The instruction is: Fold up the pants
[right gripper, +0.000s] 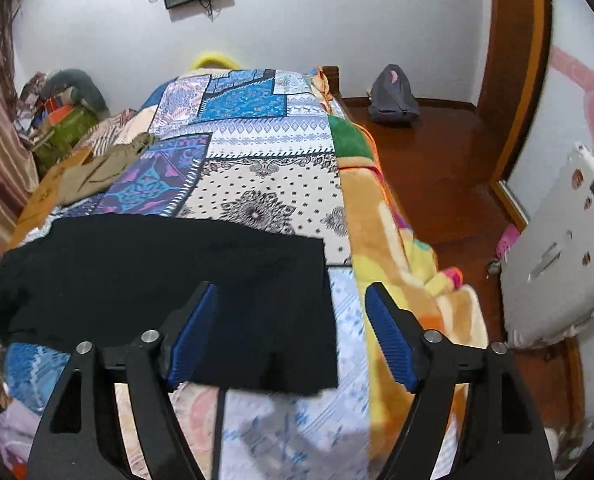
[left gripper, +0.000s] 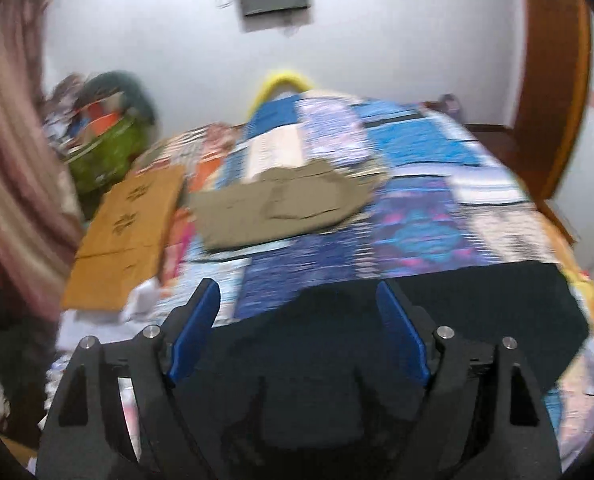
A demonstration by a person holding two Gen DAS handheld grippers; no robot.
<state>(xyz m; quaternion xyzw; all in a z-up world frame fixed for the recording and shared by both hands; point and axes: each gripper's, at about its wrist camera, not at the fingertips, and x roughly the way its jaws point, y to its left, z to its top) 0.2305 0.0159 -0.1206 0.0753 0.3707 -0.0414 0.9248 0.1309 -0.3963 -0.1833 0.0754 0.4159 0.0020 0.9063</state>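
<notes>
Black pants (right gripper: pixel 157 276) lie folded flat as a dark rectangle across the near end of the patchwork bedspread (right gripper: pixel 257 152). In the left wrist view the same black pants (left gripper: pixel 437 320) fill the lower middle. My left gripper (left gripper: pixel 297 292) hangs above them, open, its blue pads (left gripper: pixel 195 332) apart with nothing between them. My right gripper (right gripper: pixel 291 296) is open too, over the right edge of the pants, and its pads (right gripper: pixel 389 340) touch no cloth. A second, khaki garment (left gripper: pixel 281 204) lies folded farther up the bed on the left.
A brown cardboard box (left gripper: pixel 125 232) lies along the bed's left side, with a green bag (left gripper: pixel 105 156) and clutter behind it. A striped curtain (left gripper: pixel 9 152) hangs at left. Right of the bed are an orange blanket (right gripper: pixel 393 240), wooden floor (right gripper: pixel 437 160), a grey backpack (right gripper: pixel 393 96) and a white panel (right gripper: pixel 557 248).
</notes>
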